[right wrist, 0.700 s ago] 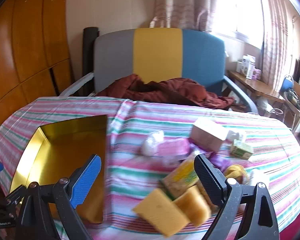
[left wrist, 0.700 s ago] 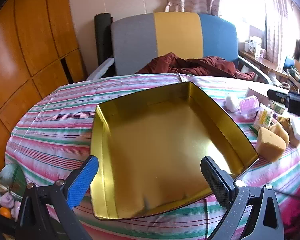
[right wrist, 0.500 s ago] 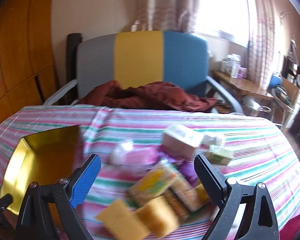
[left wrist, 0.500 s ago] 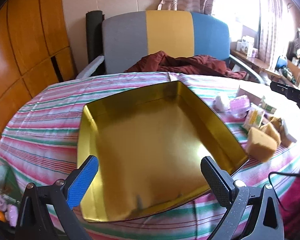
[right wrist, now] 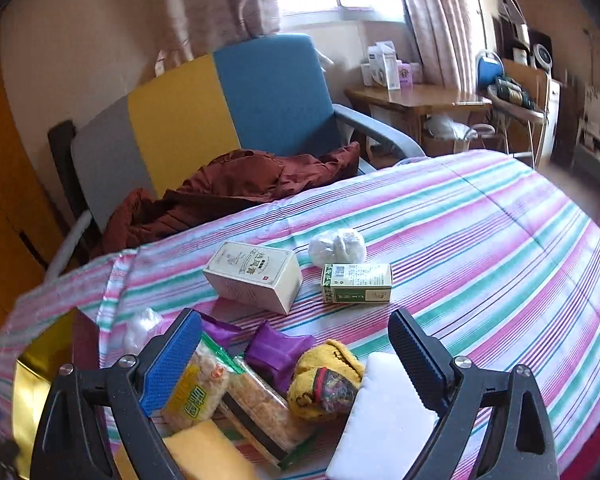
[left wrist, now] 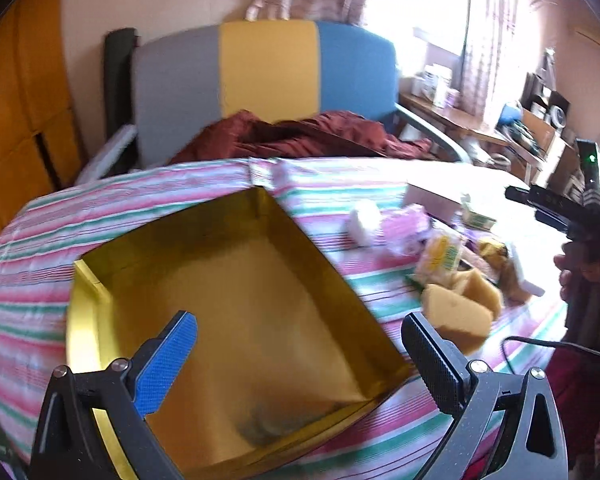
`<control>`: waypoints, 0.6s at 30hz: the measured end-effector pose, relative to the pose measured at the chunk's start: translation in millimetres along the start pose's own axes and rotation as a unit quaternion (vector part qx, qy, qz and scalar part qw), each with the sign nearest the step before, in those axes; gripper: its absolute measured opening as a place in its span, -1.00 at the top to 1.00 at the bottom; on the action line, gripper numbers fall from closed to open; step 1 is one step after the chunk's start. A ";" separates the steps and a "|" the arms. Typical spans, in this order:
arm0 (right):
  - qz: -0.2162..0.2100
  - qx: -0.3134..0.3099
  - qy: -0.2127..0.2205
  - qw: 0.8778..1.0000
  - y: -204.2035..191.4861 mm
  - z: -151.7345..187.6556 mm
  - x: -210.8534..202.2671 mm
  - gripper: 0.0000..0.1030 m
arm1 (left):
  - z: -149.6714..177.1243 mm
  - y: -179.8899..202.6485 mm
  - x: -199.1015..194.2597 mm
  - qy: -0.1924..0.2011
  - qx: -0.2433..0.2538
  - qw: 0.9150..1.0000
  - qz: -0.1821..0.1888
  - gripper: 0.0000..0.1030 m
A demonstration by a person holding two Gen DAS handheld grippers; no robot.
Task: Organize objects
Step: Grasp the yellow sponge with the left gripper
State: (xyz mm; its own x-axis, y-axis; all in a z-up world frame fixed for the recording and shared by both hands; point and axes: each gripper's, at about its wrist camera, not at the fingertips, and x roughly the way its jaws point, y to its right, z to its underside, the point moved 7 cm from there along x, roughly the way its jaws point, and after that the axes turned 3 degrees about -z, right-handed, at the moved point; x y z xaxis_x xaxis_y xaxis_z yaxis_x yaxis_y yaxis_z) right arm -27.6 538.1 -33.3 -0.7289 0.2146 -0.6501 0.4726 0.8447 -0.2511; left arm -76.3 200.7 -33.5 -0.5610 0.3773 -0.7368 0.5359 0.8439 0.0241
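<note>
Right tool [right wrist: 292, 354] hovers with jaws spread wide, nothing gripped, over the loose heap on the striped bench [right wrist: 480, 232]. Left tool [left wrist: 300, 350] likewise released, poised over the empty gold tin [left wrist: 236, 300], which lies directly under and ahead of it.

Handling, judged by look:
- Snack packet [right wrist: 196, 390], just inside the right tool's blue pad: light, crinkly film, slippery; pinch across the short width, gently (contents probably crush).
- Clear cracker pack [right wrist: 260, 404], beside it between the jaws: stiff but brittle inside.
- Yellow knit bundle [right wrist: 326, 376], centre of the jaws: soft, forgiving, easiest grab.
- White foam block [right wrist: 376, 412], under the black pad: light, squashy, wide.
- Purple pouch [right wrist: 276, 350], just ahead of the jaws: small, glossy.
- Cream carton [right wrist: 256, 276] and green carton [right wrist: 356, 282], farther ahead: rigid card, light; take across the narrow faces.
- White wrapped lump [right wrist: 338, 246], beyond those: soft.
- Yellow sponge [right wrist: 204, 454], nearest the right tool's base: compressible.

Tin looks thin, stiff, shiny-walled; it sits left of the right tool.
</note>
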 end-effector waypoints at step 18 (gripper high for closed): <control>-0.037 0.033 -0.012 0.999 5.9 -1.2 -1.1 -0.86 | 12.5 150.0 64.8 -0.076 0.216 0.971 0.072 -0.99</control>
State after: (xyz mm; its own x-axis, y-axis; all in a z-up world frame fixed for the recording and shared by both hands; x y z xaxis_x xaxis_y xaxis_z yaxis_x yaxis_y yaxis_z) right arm -24.6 543.4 -33.1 -0.7513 0.1412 -0.6447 0.4507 0.8234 -0.3448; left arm -24.4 347.0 -86.0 -0.3785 0.3905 -0.8392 0.8345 0.5363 -0.1268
